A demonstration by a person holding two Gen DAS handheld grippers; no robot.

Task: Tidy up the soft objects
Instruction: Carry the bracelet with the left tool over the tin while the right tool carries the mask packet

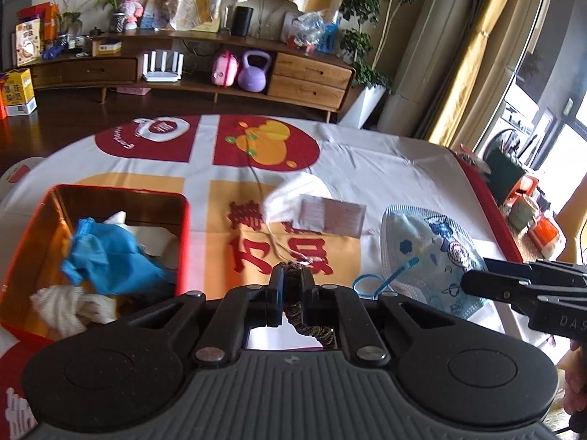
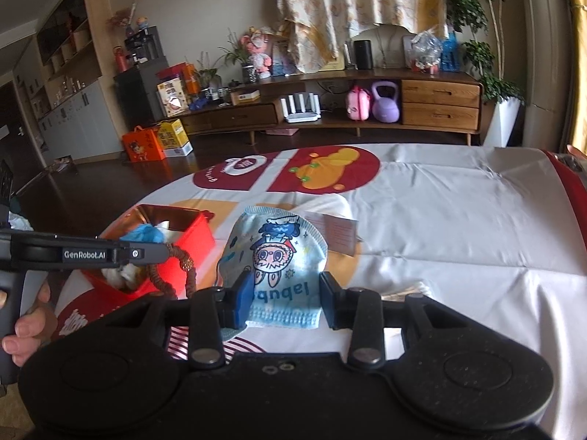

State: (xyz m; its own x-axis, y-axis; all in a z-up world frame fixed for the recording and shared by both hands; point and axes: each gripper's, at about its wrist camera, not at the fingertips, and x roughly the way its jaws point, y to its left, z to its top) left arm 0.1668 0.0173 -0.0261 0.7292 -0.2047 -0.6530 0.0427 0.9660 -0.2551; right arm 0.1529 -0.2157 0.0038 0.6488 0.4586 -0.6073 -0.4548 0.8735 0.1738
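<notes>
My left gripper (image 1: pixel 291 271) is shut on a brown braided hair tie (image 1: pixel 320 332), which hangs from its tips just right of the red tin box (image 1: pixel 185 242). The tin holds a blue cloth (image 1: pixel 106 253) and white cloths. In the right wrist view, my right gripper (image 2: pixel 286 286) has its blue pads on the two side edges of a light-blue cartoon face mask (image 2: pixel 279 242), holding it up off the cloth. The same mask (image 1: pixel 433 242) shows right of the left gripper, with the right gripper (image 1: pixel 473 271) at its edge. The left gripper (image 2: pixel 165 253) carries the hair tie (image 2: pixel 161 278) beside the tin (image 2: pixel 194 238).
A white mask (image 1: pixel 297 190) and a paper packet (image 1: pixel 332 214) lie on the printed tablecloth (image 2: pixel 440 220) behind the cartoon mask. The table's red edge (image 1: pixel 488 201) runs along the right. A hand (image 2: pixel 29 315) holds the left gripper. A wooden cabinet (image 2: pixel 440 102) stands beyond.
</notes>
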